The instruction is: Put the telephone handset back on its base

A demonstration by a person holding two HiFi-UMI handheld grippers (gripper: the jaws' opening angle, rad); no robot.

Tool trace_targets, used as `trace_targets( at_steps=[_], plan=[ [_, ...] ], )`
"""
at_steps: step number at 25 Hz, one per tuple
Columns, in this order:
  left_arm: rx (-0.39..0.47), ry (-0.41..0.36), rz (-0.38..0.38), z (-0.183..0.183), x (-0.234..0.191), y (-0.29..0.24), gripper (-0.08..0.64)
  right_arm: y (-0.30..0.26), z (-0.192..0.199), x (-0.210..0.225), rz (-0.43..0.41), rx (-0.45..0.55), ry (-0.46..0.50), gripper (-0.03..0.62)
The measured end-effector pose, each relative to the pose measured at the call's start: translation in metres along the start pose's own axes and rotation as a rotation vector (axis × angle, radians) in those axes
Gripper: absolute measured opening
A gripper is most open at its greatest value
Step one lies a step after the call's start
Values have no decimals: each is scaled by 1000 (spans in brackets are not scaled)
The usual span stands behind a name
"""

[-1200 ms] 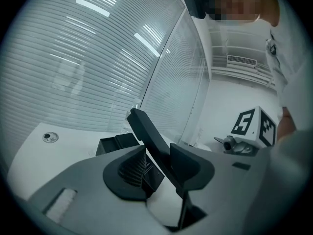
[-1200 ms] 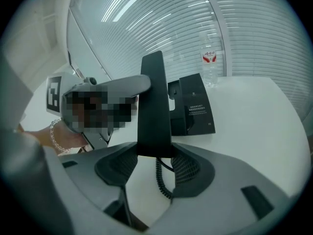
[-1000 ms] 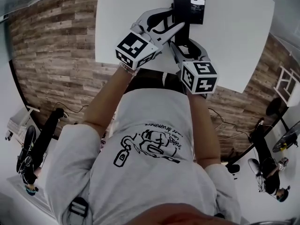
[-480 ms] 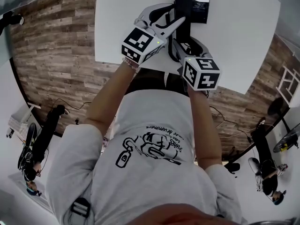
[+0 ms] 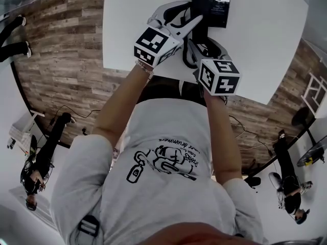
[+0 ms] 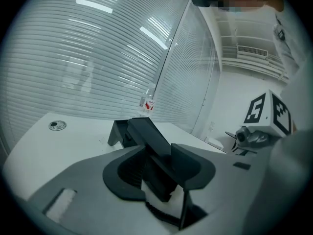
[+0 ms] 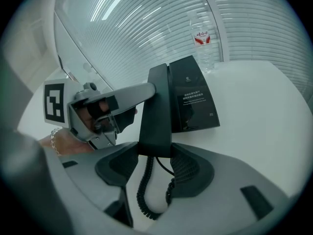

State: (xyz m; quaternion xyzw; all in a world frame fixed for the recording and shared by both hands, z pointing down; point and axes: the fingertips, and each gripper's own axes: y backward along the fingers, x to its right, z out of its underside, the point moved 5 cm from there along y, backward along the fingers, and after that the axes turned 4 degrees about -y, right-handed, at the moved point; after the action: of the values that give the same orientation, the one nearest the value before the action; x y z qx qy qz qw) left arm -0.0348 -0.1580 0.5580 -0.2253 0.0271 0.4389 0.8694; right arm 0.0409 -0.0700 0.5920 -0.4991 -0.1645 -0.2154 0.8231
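Observation:
The black telephone base (image 5: pixel 210 4) sits at the far edge of the white table (image 5: pixel 127 24). Both grippers are closed on the black handset (image 7: pixel 156 111), which lies along the base's (image 7: pixel 193 94) left side. My right gripper (image 7: pixel 154 155) is shut on the handset's near end, where the coiled cord (image 7: pixel 144 190) hangs down between the jaws. My left gripper (image 6: pixel 159 173) is shut on the handset (image 6: pixel 149 141) further up, with one long finger (image 7: pixel 134 92) lying against its side. I cannot tell whether the handset rests in the cradle.
A clear water bottle (image 7: pixel 201 38) with a red label stands behind the base, near the slatted glass wall. A small round disc (image 6: pixel 56 126) is set in the table top at the left. People stand on the floor around the table (image 5: pixel 276 29).
Both grippers and the handset have edged a little toward the base. Both grips look the same.

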Motion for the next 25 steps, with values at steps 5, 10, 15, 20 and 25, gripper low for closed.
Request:
trace_targets(
  at_steps=[5, 10, 15, 20, 25],
  plan=[
    [5, 18, -20, 0, -12, -4, 153, -7, -10, -1, 2, 0, -2, 196],
    [-7, 12, -49, -3, -20, -9, 153, -10, -20, -1, 5, 6, -13, 196],
    [-17, -10, -65, -3, -26, -9, 152, -16, -25, -2, 24, -3, -9, 196],
    [-33, -19, -83, -2, -33, -12, 152, -25, -29, -1, 44, -13, -12, 196],
    [-56, -35, -108, -4, -37, -15, 152, -31, -33, 0, 58, -17, -21, 195]
  ],
)
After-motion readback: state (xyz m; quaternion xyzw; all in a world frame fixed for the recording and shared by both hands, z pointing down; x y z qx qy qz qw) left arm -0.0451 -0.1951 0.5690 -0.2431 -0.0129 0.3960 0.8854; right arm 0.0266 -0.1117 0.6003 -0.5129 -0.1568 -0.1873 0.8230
